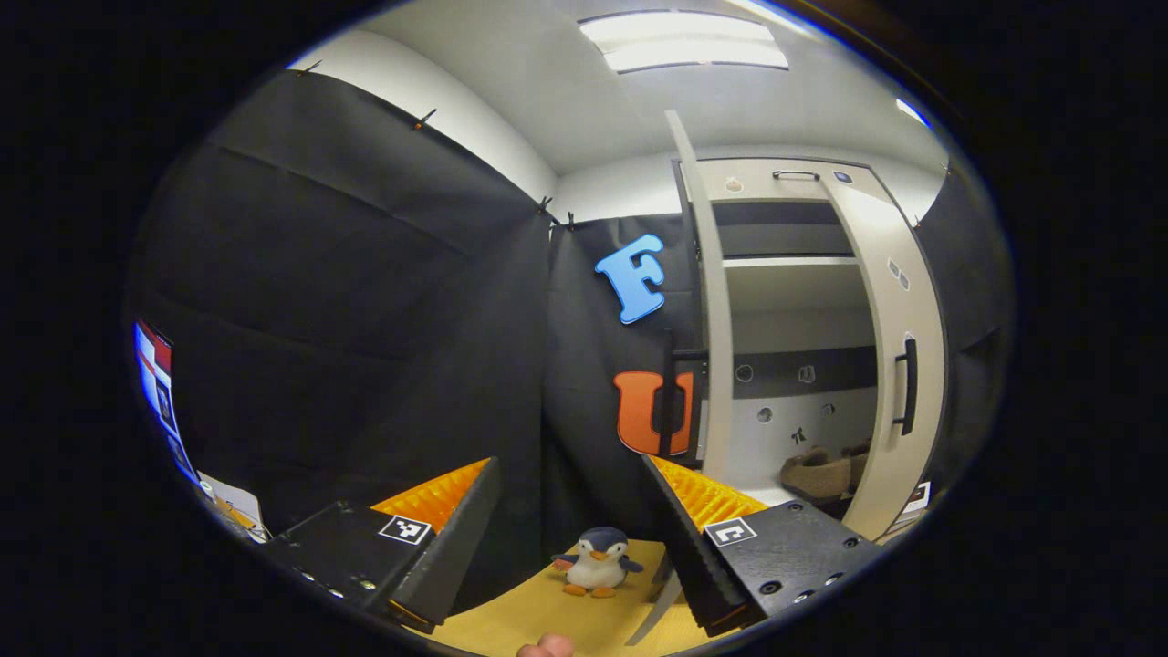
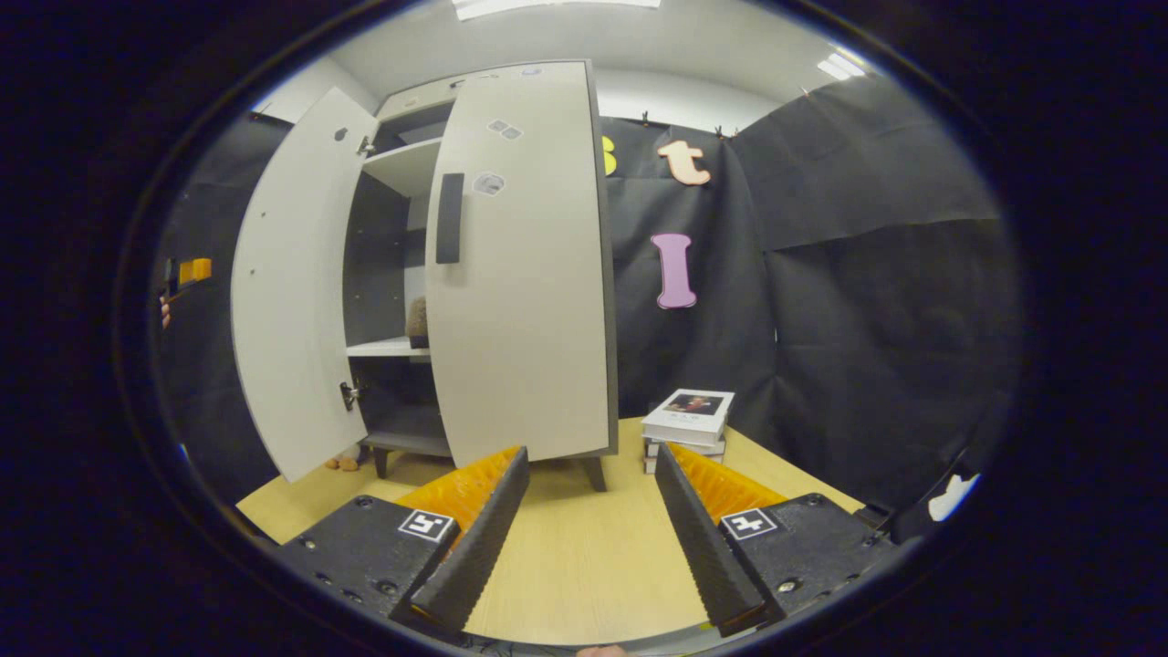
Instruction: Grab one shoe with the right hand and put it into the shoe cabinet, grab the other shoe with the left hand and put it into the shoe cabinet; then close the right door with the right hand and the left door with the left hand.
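The left gripper view rides low over the table, facing the booth wall's corner, with the shoe cabinet off to its right, seen past the edge of the left door into the shelves. The right gripper view sits low above the table too, facing the cabinet from its right front, fairly near, the right door broadside. Both share the cabinet, its doors and the tabletop

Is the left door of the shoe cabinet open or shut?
Open. In the right gripper view the left door swings out from the shoe cabinet, and the shelves show behind it. The right door looks nearly closed.
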`<state>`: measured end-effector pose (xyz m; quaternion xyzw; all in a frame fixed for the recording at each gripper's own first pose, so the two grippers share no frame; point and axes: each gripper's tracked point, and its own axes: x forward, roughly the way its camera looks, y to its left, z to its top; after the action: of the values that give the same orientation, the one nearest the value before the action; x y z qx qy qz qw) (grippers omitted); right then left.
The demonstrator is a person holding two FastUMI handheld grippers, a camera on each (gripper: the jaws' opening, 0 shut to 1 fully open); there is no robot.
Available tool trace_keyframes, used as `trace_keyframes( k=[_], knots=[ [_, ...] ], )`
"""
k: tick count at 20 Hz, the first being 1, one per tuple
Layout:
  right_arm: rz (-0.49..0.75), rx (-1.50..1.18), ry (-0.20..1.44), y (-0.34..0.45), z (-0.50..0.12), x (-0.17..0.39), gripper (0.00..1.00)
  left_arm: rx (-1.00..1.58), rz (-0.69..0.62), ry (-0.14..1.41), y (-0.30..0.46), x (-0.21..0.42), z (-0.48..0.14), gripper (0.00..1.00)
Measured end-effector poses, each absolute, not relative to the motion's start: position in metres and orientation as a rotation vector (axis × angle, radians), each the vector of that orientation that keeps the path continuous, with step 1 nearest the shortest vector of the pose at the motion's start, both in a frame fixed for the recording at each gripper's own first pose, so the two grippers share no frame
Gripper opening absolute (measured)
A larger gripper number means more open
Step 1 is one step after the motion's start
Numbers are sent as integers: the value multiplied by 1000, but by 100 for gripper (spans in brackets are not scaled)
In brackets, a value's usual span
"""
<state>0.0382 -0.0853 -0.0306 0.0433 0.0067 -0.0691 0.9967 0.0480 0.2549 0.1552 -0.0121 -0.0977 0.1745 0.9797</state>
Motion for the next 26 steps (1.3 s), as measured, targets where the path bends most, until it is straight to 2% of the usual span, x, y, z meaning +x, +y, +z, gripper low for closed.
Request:
trace_keyframes(
  k=[5, 14, 23, 26],
  knots=[
    [-169, 86, 6, -96, -26, 35, 92, -76, 365, -168, 282, 80, 155, 93],
    [-210, 111, 11, -110, -25, 38, 92, -12, 353, -155, 276, 109, 158, 93],
    [-157, 118, 7, -88, -20, 51, 92, -29, 312, -131, 263, 111, 156, 92],
    [-149, 114, 5, -86, -19, 50, 92, -41, 259, -134, 241, 111, 155, 92]
  ],
)
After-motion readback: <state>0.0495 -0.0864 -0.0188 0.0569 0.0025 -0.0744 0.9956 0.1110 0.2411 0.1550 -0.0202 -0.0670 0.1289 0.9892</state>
